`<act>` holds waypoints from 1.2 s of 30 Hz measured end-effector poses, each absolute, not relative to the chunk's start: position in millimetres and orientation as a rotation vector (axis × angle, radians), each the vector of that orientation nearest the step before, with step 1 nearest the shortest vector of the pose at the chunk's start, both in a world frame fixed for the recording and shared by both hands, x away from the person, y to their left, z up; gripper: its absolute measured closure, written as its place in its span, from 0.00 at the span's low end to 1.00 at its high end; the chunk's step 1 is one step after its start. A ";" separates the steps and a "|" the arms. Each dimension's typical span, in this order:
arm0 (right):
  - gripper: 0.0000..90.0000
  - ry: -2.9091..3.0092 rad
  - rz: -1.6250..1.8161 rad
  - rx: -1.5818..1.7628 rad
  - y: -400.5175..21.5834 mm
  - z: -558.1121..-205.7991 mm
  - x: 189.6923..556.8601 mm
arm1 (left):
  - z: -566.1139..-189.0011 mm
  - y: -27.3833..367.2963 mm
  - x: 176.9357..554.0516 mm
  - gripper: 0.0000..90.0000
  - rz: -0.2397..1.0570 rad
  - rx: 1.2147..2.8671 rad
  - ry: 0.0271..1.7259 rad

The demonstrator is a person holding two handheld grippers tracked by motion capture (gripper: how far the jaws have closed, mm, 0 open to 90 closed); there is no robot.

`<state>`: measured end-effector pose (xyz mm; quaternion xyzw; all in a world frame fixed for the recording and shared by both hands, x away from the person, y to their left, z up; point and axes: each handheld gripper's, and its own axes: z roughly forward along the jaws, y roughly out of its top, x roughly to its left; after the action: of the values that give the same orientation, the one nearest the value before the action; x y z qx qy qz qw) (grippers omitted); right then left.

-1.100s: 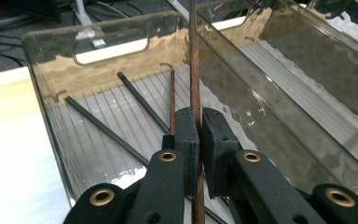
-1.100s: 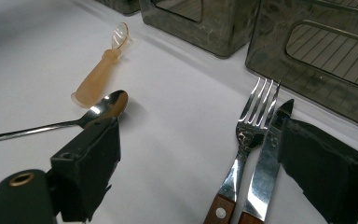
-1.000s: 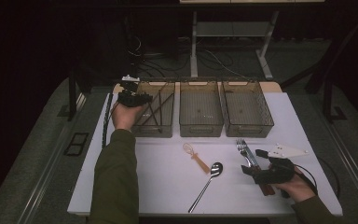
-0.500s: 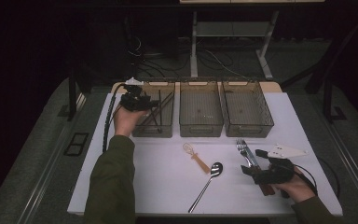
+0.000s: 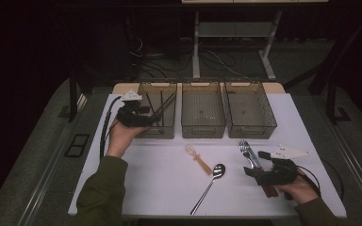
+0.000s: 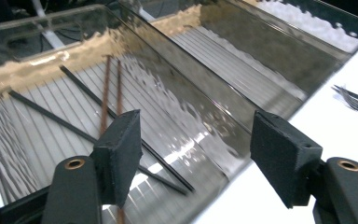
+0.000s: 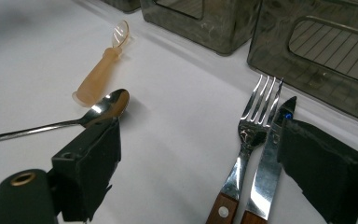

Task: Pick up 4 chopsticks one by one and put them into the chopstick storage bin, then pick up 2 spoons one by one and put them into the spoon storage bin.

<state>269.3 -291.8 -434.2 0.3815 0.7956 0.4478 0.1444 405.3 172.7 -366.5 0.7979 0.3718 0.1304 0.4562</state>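
dim room, bright table, sharp close-ups

Olive-green sleeves [image 5: 104,188] on both arms, black grippers with brass-ringed screw holes, grey three-cornered plates, trailing black cables.

A white surface [image 5: 165,179] carries three clear bins [image 5: 202,110] along its far edge, and nearer, a plastic spoon [image 5: 195,157], metal spoon [image 5: 209,183], fork [image 5: 246,151] and knife [image 7: 268,163].

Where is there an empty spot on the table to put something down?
The white table is bare at the near left, between the sleeve and the metal spoon. The middle bin and right bin look empty. It is crowded near right: fork, knife and the right tongs.
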 end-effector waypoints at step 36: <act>0.17 2.376 1.284 1.096 -285.4 -429.2 265.7 | -417.5 128.9 282.9 0.77 0.042 2.089 0.619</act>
<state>265.7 -285.4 -429.2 0.3738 0.8099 0.4376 0.1134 282.9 128.9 -417.5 0.8498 0.2517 0.0171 0.4629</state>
